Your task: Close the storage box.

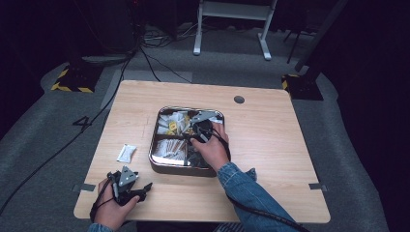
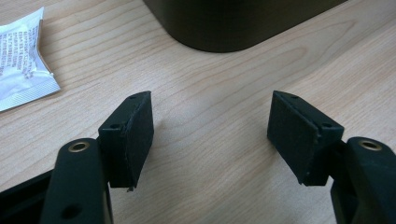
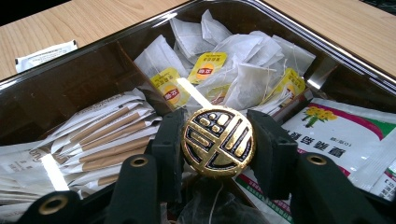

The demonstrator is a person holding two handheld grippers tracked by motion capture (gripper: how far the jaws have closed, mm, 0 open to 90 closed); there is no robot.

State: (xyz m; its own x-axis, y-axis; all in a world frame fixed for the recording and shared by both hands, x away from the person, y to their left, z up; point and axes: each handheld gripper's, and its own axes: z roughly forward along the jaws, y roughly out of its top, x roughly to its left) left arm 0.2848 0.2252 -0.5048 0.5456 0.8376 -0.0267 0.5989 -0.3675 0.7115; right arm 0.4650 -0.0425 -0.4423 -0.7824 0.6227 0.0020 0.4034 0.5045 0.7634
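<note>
A dark metal tray (image 1: 155, 163) with dividers stands mid-table. It holds yellow-tagged tea bags (image 3: 233, 65), paper-wrapped sticks (image 3: 112, 135) and a flower-printed packet (image 3: 336, 130). My right gripper (image 3: 217, 125) reaches into the tray (image 1: 203, 126). Its jaws are shut on a round gold-and-black knob (image 3: 218, 144) over the tray's middle. My left gripper (image 1: 131, 182) rests near the table's front left corner, and its jaws (image 2: 210, 135) are open over bare wood. A white sachet (image 1: 126, 152) lies on the table left of the tray, and it shows at the upper left (image 2: 21, 60) in the left gripper view.
The tray's dark outer corner (image 2: 233, 23) lies just ahead of the left jaws. A cable hole (image 1: 239, 99) sits near the table's far edge. Cables and a white frame stand on the floor behind the table. Bare wood stretches right of the tray.
</note>
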